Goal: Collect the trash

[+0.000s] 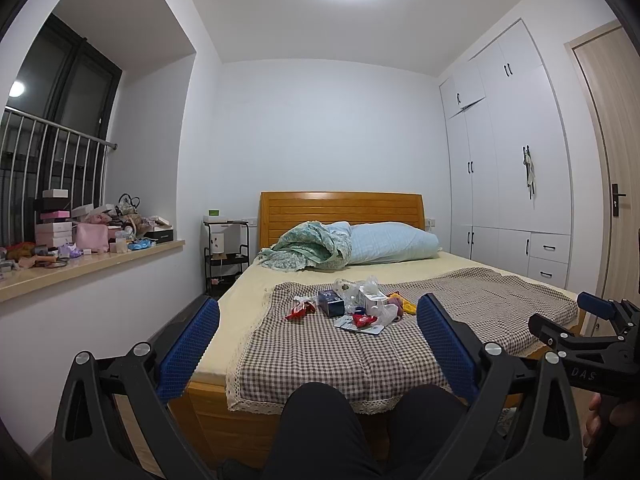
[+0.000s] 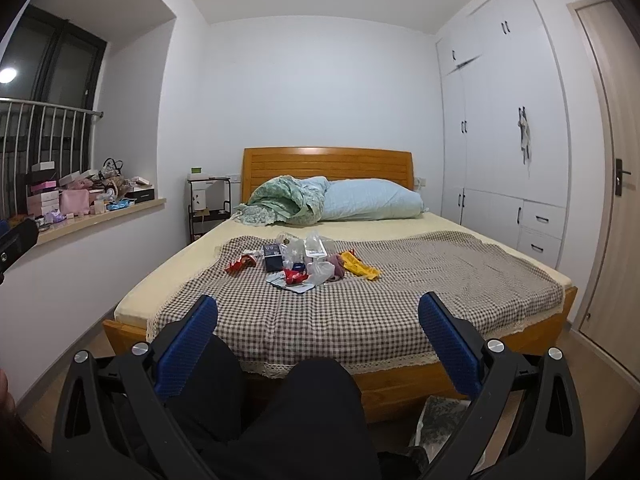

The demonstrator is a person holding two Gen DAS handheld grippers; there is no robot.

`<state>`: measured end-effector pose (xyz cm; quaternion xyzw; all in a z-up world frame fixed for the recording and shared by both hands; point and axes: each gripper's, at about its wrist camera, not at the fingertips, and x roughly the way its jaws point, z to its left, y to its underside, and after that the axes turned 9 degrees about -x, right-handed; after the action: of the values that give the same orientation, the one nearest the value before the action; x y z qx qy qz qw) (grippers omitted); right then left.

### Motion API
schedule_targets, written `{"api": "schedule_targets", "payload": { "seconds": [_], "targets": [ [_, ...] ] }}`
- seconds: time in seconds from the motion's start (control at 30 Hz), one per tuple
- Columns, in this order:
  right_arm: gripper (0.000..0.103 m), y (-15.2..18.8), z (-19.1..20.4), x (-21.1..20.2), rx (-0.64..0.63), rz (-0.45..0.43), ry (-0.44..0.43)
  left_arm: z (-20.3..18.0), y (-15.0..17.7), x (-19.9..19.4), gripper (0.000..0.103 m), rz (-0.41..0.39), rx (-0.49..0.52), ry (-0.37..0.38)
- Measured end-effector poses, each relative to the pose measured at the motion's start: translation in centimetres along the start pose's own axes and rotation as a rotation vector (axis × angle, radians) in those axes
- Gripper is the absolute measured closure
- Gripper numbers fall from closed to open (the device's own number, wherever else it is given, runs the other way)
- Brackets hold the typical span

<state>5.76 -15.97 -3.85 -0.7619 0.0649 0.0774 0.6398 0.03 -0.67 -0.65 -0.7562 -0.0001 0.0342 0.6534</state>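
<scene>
Trash [image 2: 304,268] sits heaped mid-bed [image 2: 400,224] on checked cloth [image 2: 440,280], well ahead of both grippers. Likely light, crinkly, slippery: pinch wrappers at loose edges, box [image 2: 274,261] across its sides. Clear bags, dark blue box, yellow wrapper [image 2: 360,269], red wrappers [image 2: 240,265]. Left gripper [image 1: 318,332] and right gripper [image 2: 318,332] spread wide, empty.

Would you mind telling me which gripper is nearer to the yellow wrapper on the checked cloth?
Right, though only slightly. The right gripper sits back from the bed's foot, the yellow wrapper ahead, slightly right. The left gripper, beside it, is equally far back, so the wrapper lies further across.
</scene>
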Motion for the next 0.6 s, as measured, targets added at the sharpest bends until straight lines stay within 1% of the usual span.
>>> {"api": "schedule_targets", "payload": {
  "seconds": [0.07, 0.17, 0.43, 0.5, 0.6],
  "targets": [
    [0.007, 0.1, -0.2, -0.1, 0.012, -0.002, 0.016, 0.0, 0.0, 0.0, 0.007, 0.0, -0.002, -0.001],
    [0.007, 0.2, 0.0, -0.2, -0.013, -0.009, 0.052, 0.0, 0.0, 0.1, 0.007, 0.004, -0.004, 0.0],
    [0.007, 0.4, -0.1, 0.5, -0.024, 0.006, 0.032, 0.4, -0.2, 0.7, 0.007, 0.019, 0.001, -0.006],
    [0.007, 0.4, -0.2, 0.6, -0.026, 0.006, 0.028, 0.7, -0.4, 1.1, 0.007, 0.013, -0.013, -0.021],
    [0.007, 0.4, -0.1, 1.3, -0.052, 0.008, 0.021, 1.1, -0.4, 2.0, 0.007, 0.031, -0.022, -0.013]
  ]
}}
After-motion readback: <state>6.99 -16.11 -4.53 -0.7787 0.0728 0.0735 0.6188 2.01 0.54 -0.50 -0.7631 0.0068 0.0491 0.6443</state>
